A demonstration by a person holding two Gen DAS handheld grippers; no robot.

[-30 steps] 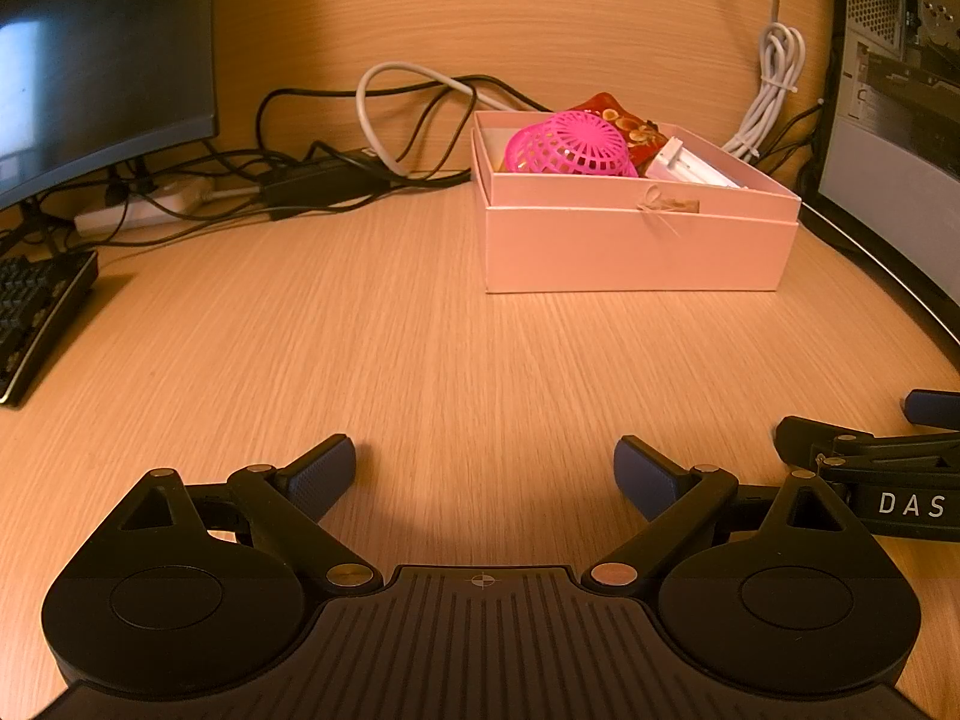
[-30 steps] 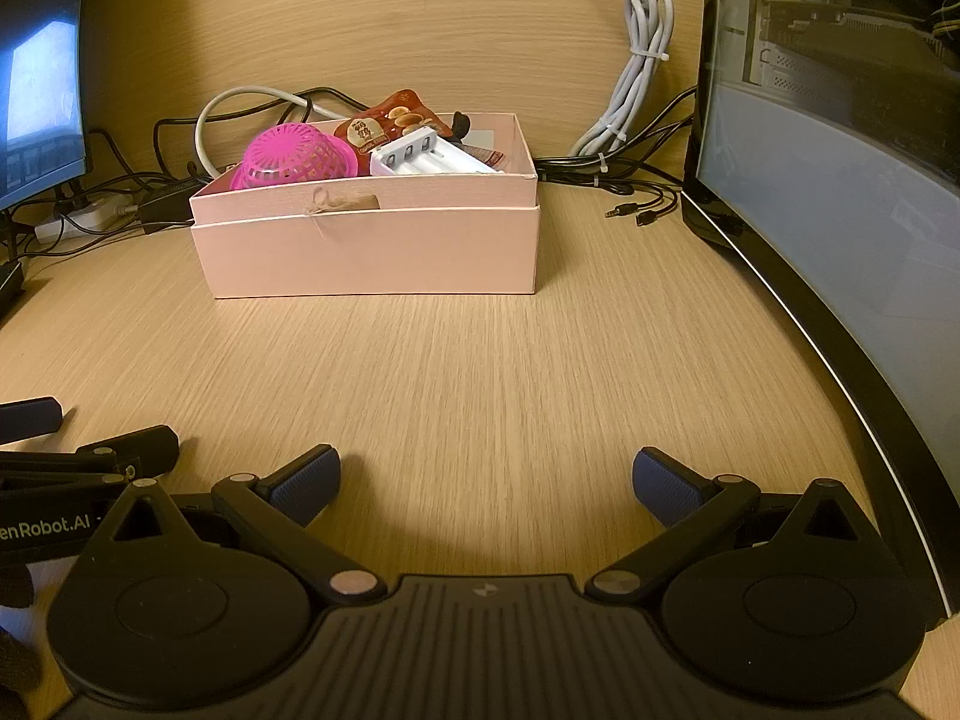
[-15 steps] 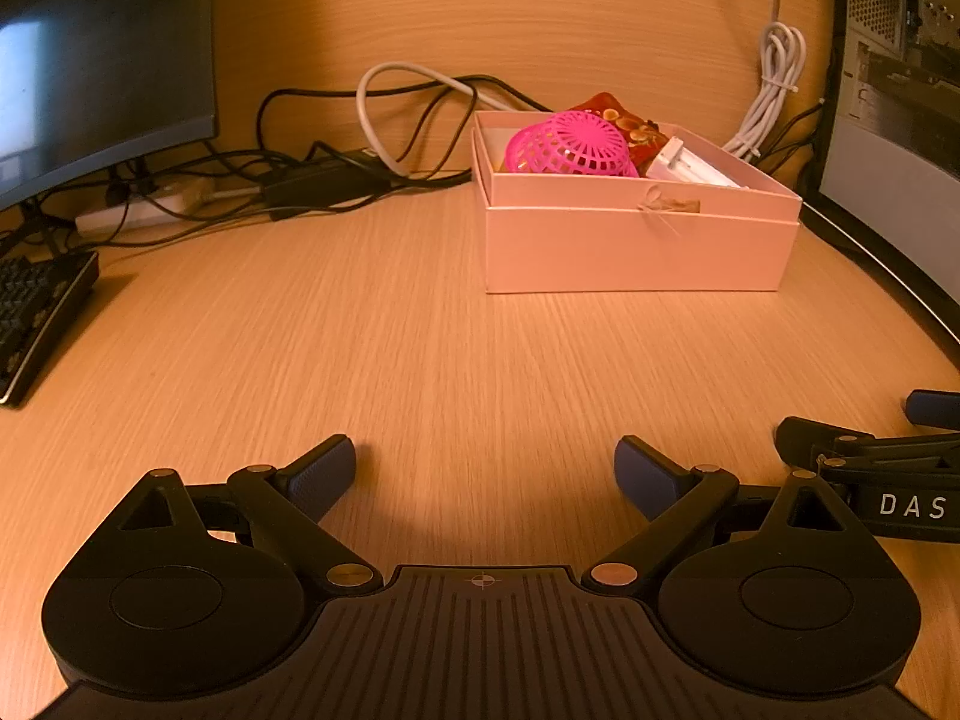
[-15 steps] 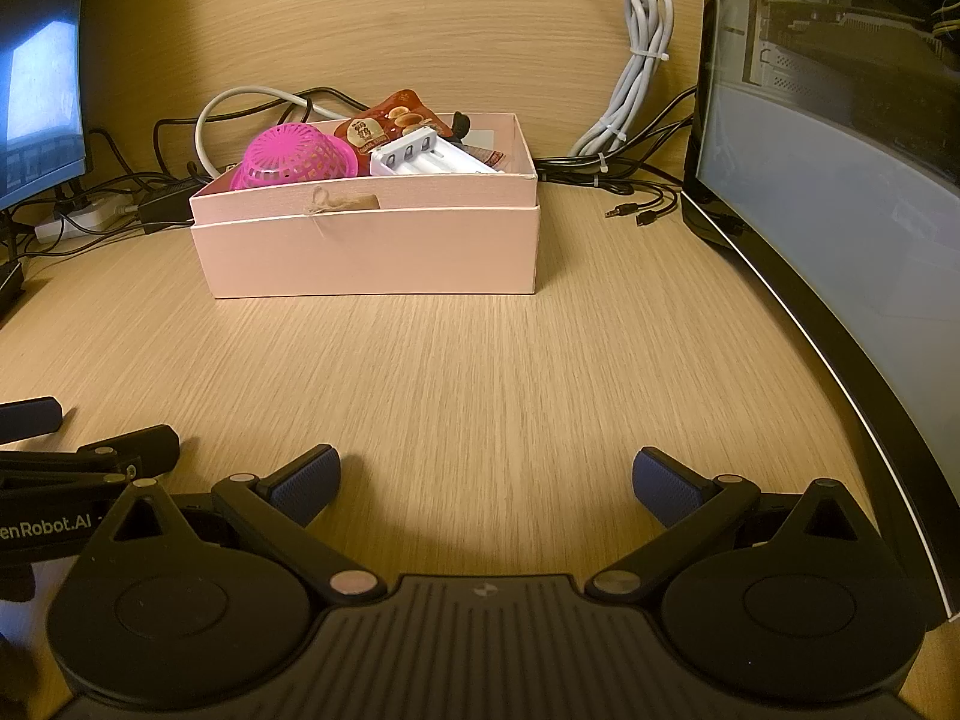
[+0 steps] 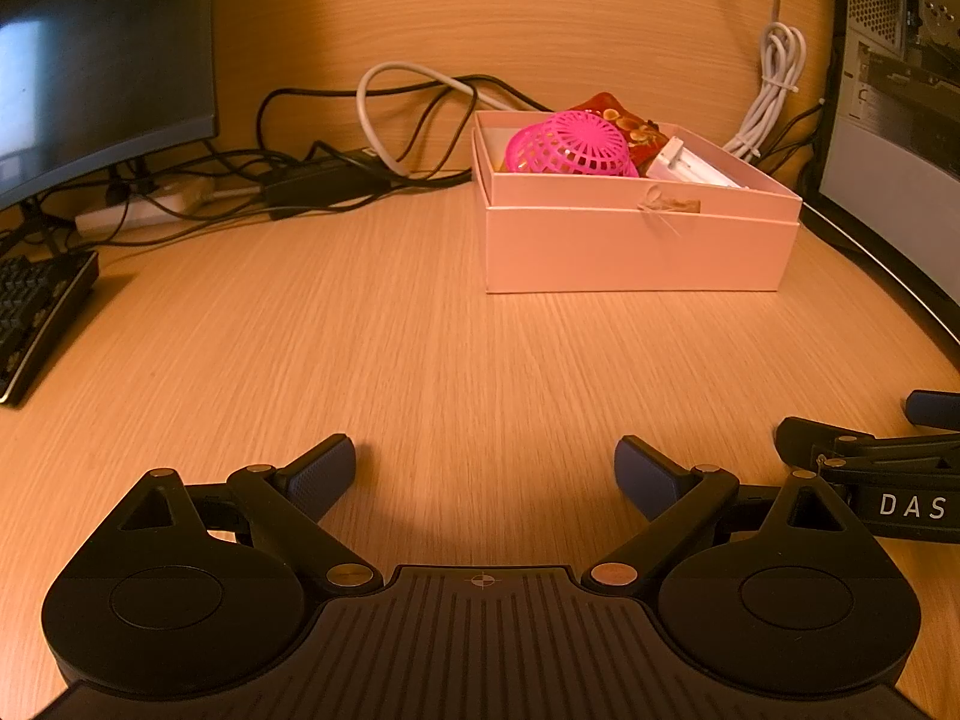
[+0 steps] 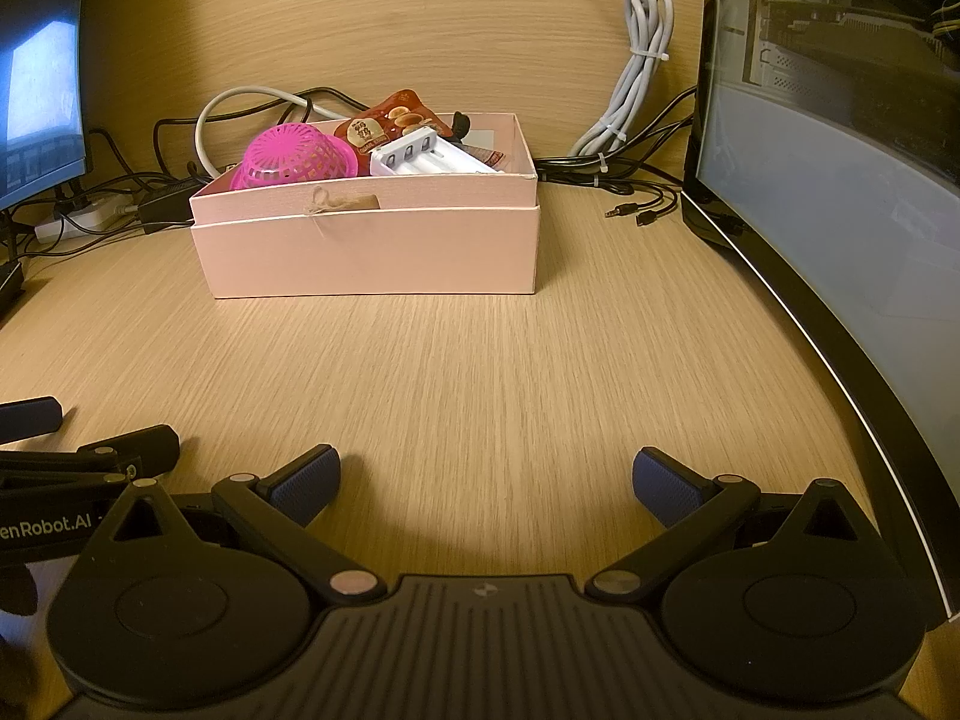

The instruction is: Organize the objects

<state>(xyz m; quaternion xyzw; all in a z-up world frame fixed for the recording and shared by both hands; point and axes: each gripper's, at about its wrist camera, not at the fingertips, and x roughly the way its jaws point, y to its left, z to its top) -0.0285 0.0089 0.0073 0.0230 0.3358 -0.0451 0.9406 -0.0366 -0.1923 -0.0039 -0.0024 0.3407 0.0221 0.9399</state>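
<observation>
- Nothing has changed across the last second: the wooden desk and everything on it sit exactly as before, and both views are framed as they were. That stillness, with no loose item left on the bare desk, suggests the sorting is finished or paused.
- The pink box stands in the upper middle of the right wrist view and upper right of centre in the left wrist view, well apart from both claws.
- Inside it lie the pink mesh basket upside down, a white multi-slot holder and a red snack packet, all above the box rim.
- The left gripper at the bottom of its frame is spread wide, empty, touching nothing.
- The right gripper is likewise spread wide and empty, just beside the left one.
</observation>
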